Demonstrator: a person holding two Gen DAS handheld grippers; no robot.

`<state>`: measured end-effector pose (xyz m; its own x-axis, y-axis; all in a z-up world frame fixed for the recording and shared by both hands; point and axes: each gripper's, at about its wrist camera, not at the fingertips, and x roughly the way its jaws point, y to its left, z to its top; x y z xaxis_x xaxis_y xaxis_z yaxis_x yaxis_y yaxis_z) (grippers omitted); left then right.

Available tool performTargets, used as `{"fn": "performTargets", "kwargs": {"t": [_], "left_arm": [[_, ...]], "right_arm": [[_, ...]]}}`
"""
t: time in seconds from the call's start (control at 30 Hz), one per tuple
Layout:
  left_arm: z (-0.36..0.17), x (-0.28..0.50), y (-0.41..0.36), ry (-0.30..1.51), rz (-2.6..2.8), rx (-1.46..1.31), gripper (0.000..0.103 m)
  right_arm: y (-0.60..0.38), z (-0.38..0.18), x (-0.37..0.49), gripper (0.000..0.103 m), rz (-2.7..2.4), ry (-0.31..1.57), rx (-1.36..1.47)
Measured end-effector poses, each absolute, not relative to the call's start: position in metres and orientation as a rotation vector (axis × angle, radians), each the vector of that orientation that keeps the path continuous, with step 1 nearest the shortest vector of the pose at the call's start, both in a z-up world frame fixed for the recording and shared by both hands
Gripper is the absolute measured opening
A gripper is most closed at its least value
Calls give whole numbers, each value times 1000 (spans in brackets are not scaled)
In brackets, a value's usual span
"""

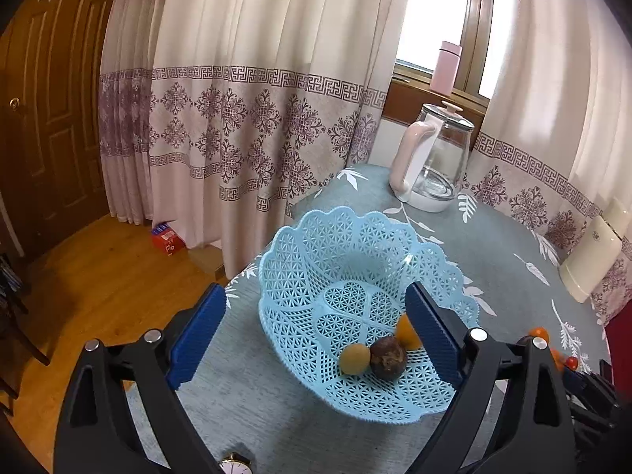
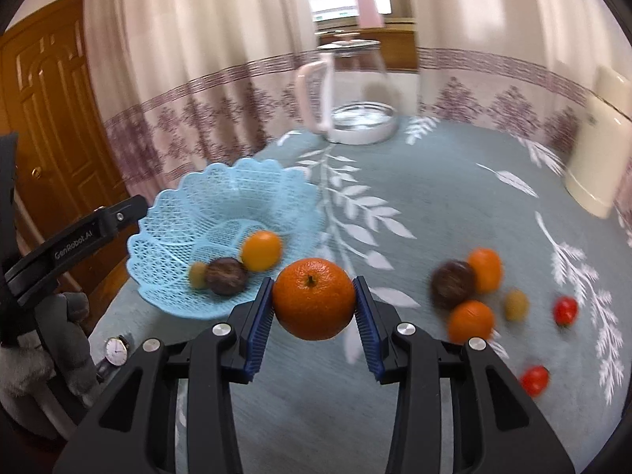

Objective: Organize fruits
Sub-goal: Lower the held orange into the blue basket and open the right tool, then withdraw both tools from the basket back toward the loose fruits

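Grey-green cloth printed with white leaves covers the table [image 2: 434, 181] under both tools. Nearest, the right gripper [image 2: 314, 304] has its blue ribbed pads clamped on a round orange mandarin [image 2: 314, 298], lifted clear of the cloth. Right of those jaws lie the loose fruits [image 2: 470, 288]: two oranges, a dark brown one, a small yellowish one and two red tomatoes. Ahead and left of the jaws sits the pale blue lattice plastic basket [image 2: 166, 233], holding three fruits already. The left gripper [image 1: 316, 335] stands wide apart and empty, one pad on each side of the basket. Farther off stands a glass kettle with pink handle [image 2: 347, 91]. I judge this the carry stage; next, swing left over the basket and release low
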<state>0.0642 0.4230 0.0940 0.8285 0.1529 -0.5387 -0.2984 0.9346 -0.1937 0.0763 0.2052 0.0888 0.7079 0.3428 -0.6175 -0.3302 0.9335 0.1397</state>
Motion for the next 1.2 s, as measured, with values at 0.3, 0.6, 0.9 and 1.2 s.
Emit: {"fn": "performTargets", "kwargs": {"t": [0.3, 0.6, 0.9, 1.2], "left_arm": [[98, 61, 432, 532, 249, -300, 94], [95, 66, 434, 547, 252, -313, 95], [93, 66, 433, 547, 250, -313, 97], [95, 65, 431, 534, 248, -321, 100]], "right_arm": [[250, 83, 101, 40, 440, 727, -20], [261, 71, 115, 42, 433, 753, -31], [251, 74, 112, 55, 415, 740, 7], [236, 79, 102, 64, 394, 721, 58]]}}
